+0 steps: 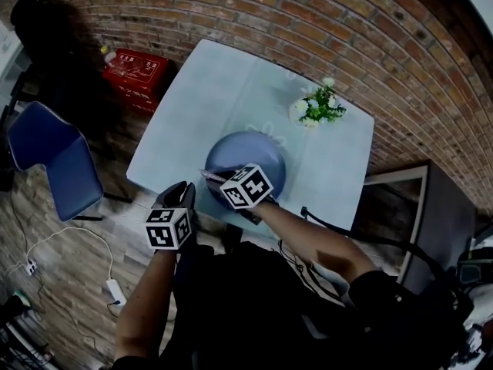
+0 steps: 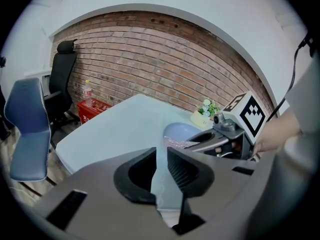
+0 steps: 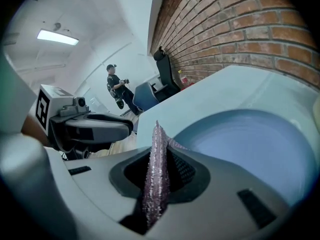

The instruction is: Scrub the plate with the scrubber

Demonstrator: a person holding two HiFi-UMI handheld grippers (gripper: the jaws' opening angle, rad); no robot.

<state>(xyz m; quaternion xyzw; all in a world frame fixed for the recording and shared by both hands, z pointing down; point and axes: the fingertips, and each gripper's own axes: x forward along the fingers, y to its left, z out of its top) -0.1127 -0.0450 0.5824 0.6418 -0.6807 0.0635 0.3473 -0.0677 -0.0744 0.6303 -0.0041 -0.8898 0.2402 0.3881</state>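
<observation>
A pale table (image 1: 204,102) by a brick wall (image 1: 323,21) is bearing the round blue plate (image 1: 248,149). The right gripper (image 3: 159,155) is clamping a glittery purple scrubber (image 3: 154,184) at its rim; the left gripper (image 2: 161,165) is holding its jaws apart, empty.

The pale table (image 1: 208,99) bears a blue plate (image 1: 248,148) and flower pot (image 1: 314,112).

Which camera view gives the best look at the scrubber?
The right gripper view: the scrubber stands close up, a glittery strip pinched between the right gripper's fingers. The head view shows only a thin sliver at the plate's edge; the left gripper view shows a small sparkly strip from the side.
</observation>
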